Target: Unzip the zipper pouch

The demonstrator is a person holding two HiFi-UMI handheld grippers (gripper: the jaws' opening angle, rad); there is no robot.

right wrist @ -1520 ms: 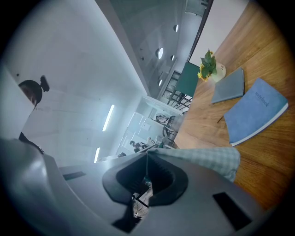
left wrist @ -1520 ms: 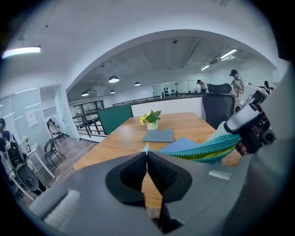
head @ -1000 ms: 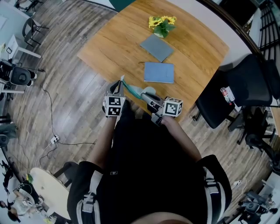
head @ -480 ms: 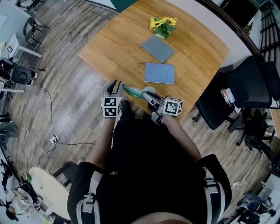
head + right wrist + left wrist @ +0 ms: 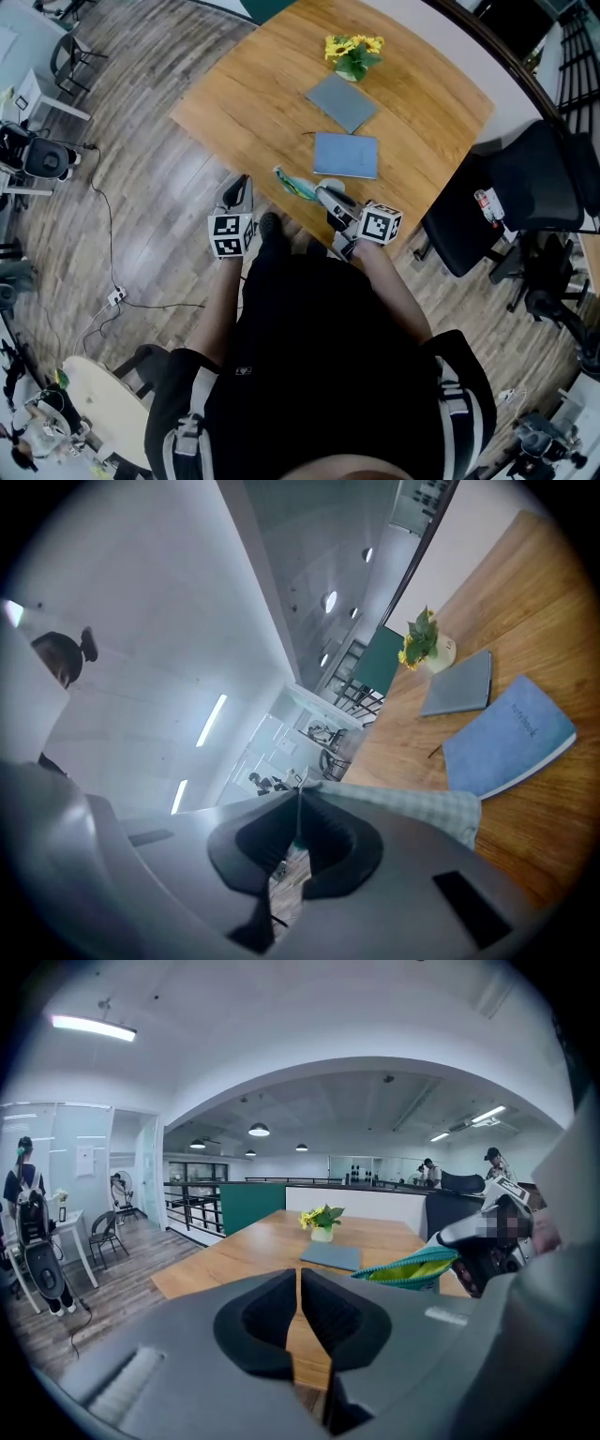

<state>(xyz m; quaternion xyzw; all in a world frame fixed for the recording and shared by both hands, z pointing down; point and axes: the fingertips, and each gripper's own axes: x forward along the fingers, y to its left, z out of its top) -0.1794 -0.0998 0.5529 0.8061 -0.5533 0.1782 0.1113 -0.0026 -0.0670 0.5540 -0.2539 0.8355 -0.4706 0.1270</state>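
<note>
The teal zipper pouch [image 5: 294, 185] hangs over the wooden table's [image 5: 244, 103] near edge, its far end pinched in my right gripper [image 5: 324, 195]. In the right gripper view the jaws [image 5: 298, 808] are shut on its checked fabric [image 5: 412, 803]. In the left gripper view the pouch [image 5: 412, 1267] gapes along its top and shows a yellow-green lining. My left gripper [image 5: 240, 184] is off to the pouch's left, apart from it. Its jaws [image 5: 298, 1283] have just been closing and stand almost together, with nothing between them.
On the table lie a blue notebook [image 5: 345, 156] and a grey one [image 5: 342, 101], with a small pot of yellow flowers [image 5: 352, 52] behind them. A black chair [image 5: 525, 197] stands to the right. A cable [image 5: 112, 244] runs over the wooden floor at left.
My left gripper has let go of the pouch's end and drawn away to the left. The right gripper has shifted a little to the right with the pouch.
</note>
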